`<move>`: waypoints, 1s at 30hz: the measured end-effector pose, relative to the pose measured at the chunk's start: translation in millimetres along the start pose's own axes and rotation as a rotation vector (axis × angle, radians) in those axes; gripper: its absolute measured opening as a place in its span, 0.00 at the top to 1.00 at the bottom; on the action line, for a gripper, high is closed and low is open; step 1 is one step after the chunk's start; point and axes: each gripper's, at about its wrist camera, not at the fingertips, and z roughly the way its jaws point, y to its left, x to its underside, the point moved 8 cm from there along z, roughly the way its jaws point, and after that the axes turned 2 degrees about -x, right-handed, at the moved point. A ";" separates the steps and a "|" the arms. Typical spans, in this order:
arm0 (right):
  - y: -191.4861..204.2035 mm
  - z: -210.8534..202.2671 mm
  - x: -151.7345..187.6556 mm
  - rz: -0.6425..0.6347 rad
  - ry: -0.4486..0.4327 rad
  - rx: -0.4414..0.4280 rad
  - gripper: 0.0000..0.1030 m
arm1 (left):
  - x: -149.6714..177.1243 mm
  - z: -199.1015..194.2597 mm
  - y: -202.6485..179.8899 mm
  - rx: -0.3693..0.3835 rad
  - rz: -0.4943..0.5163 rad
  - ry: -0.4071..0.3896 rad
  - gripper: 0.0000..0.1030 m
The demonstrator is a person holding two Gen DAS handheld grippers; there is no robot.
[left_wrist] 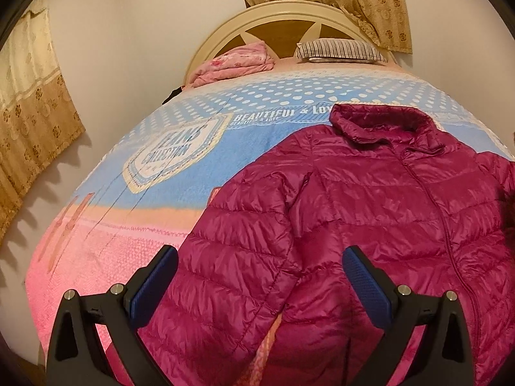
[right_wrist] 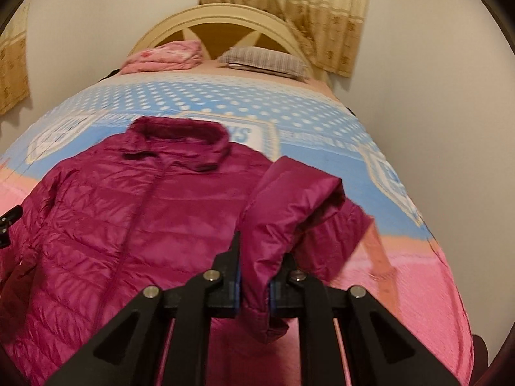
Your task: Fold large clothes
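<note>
Right wrist: tool [right_wrist: 254,284] gripping jacket sleeve [right_wrist: 289,206].

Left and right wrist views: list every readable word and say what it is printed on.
"BEAUTIFUL & LOV", cut off by the magenta quilted puffer jacket: blue band of the blue and pink printed bedspread.
"COLLECTION": bedspread badge; the larger word above it is unclear.
Right wrist view: badge lettering too blurred.

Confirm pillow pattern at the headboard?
Striped pillow, dark lines on pale fabric; clearest in left wrist view.
</note>
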 end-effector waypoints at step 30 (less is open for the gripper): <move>117.9 -5.2 56.5 -0.187 0.058 -0.292 0.31 | -34.5 -0.5 -19.2 -0.031 -0.019 -0.028 0.01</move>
